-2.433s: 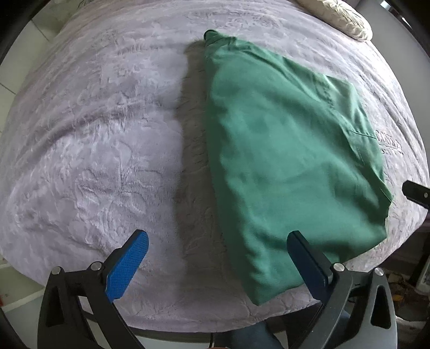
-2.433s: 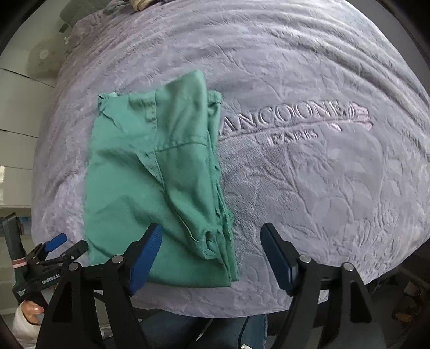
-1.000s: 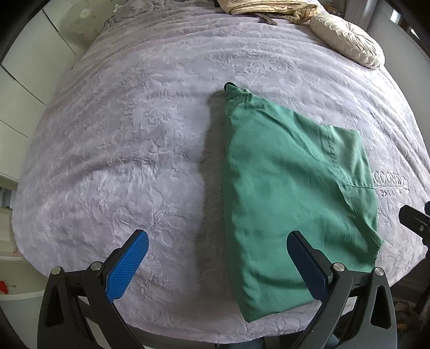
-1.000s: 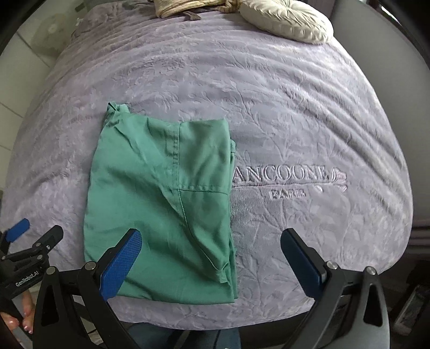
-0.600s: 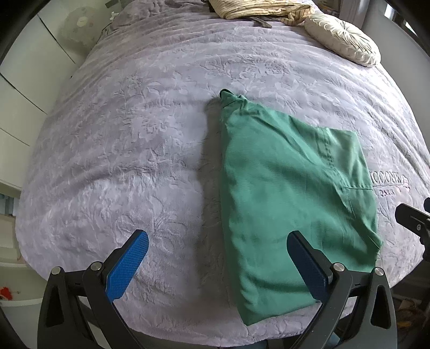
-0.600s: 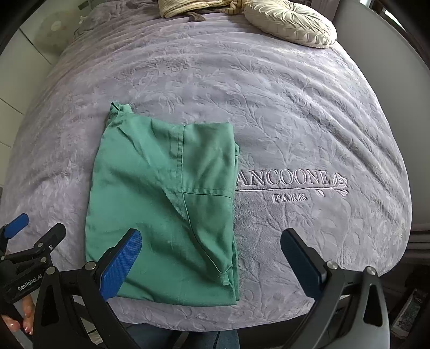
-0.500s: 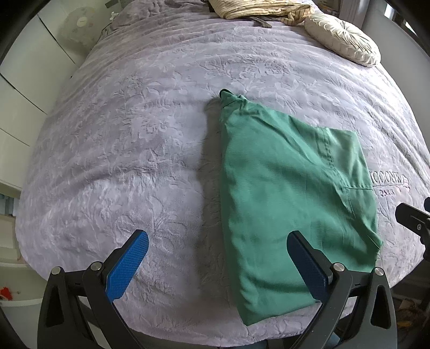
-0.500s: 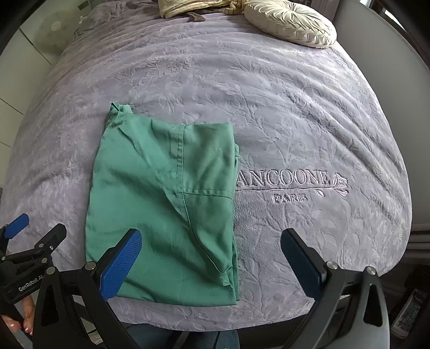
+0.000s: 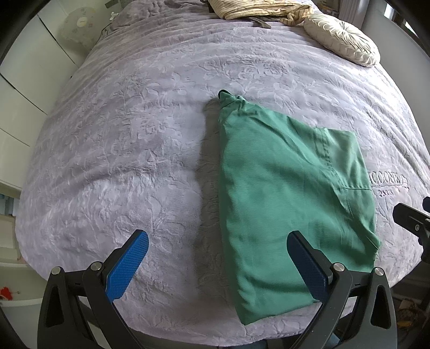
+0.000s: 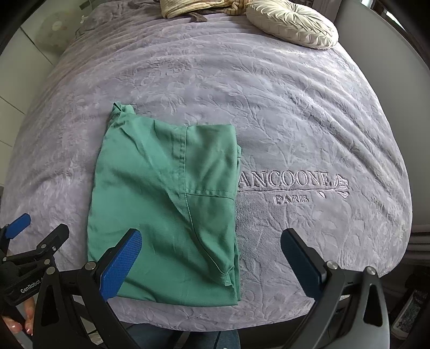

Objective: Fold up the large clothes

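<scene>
A green garment [image 9: 285, 193] [image 10: 166, 204] lies folded into a flat rectangle on the lilac bedspread [image 9: 121, 150] [image 10: 295, 112], near the bed's front edge. One small bunched corner sticks out at its far left end. My left gripper [image 9: 217, 265] hovers open above the front edge, its right finger over the garment's near left part. My right gripper [image 10: 212, 263] is open too, held back above the garment's near right corner. Neither gripper holds any cloth. The left gripper's body [image 10: 29, 255] shows at the left edge of the right wrist view.
A round cream cushion [image 9: 344, 40] [image 10: 293, 24] and a striped beige heap of cloth [image 9: 258, 8] lie at the bed's far end. White cupboards [image 9: 24, 80] stand on the left. A person's fingers [image 10: 18, 324] and legs show at the front edge.
Both grippers have drawn back and upward from the garment, so more of the bed shows. The right gripper's jaws have widened. The garment has stayed flat in place.
</scene>
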Available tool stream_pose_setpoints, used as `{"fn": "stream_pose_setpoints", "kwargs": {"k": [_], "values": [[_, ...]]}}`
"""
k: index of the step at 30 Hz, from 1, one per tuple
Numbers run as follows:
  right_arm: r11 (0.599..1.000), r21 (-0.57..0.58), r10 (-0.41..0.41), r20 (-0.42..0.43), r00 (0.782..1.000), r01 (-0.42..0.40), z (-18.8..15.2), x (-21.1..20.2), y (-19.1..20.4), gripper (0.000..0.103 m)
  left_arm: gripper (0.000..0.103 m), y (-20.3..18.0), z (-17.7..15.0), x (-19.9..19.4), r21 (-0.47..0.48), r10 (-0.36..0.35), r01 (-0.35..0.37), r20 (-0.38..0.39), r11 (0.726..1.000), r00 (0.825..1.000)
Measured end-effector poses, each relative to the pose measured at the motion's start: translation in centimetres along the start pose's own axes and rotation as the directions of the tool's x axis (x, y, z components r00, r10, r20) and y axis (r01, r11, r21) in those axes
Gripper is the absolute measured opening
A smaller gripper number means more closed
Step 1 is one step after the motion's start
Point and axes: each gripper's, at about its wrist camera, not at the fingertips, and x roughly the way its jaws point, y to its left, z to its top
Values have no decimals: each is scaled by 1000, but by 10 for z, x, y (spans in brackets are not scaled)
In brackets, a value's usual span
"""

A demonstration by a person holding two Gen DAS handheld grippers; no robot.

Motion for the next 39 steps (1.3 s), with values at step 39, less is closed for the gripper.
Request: {"fn": "stream_pose_setpoints", "kwargs": {"k": [39], "values": [[1000,1,3,2,1000,-3,-4,-3,1,103,103,-3,-1,-6,-4,4,-4,5,1000,1000]]}}
